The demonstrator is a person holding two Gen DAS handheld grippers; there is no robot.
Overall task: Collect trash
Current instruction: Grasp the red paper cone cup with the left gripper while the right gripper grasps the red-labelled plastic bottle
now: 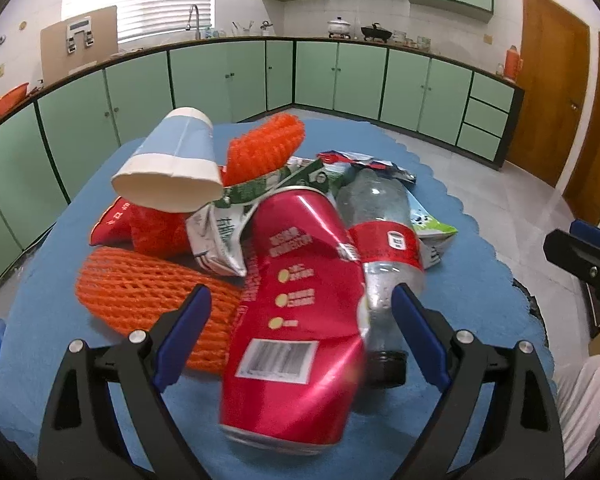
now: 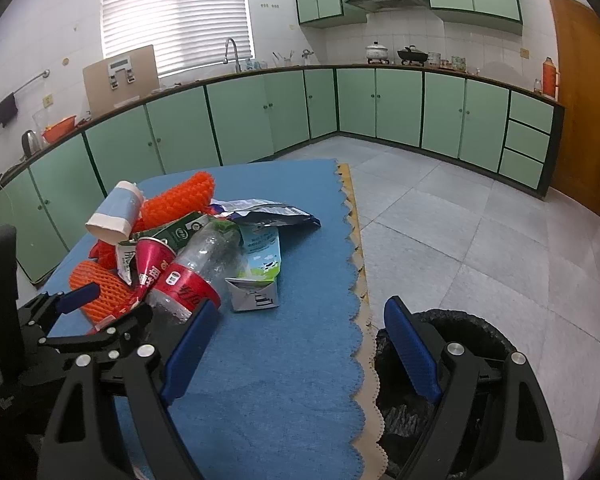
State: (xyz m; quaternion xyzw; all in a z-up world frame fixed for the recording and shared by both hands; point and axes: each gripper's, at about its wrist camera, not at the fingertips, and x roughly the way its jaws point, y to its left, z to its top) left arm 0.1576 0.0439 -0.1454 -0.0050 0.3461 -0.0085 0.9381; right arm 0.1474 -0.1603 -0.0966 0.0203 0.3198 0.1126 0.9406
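Observation:
A pile of trash lies on a blue table mat (image 1: pixel 480 280). In the left wrist view a crushed red can (image 1: pixel 300 312) lies between my open left gripper's (image 1: pixel 302 308) fingers, not squeezed. A clear plastic bottle (image 1: pixel 384 256) with a red label lies right of it. Orange foam nets (image 1: pixel 140 292), a paper cup (image 1: pixel 172 164) and a milk carton (image 1: pixel 220 240) sit behind. My right gripper (image 2: pixel 300 344) is open and empty above the table's right edge, near a black-lined trash bin (image 2: pixel 460 344). The pile shows in the right wrist view, with the bottle (image 2: pixel 196 268) and the left gripper (image 2: pixel 116 308).
A flattened milk carton (image 2: pixel 256 280) and a dark snack wrapper (image 2: pixel 272 212) lie on the mat (image 2: pixel 280 360). Green kitchen cabinets (image 2: pixel 260 120) line the far walls. Grey tiled floor (image 2: pixel 480 232) lies right of the table.

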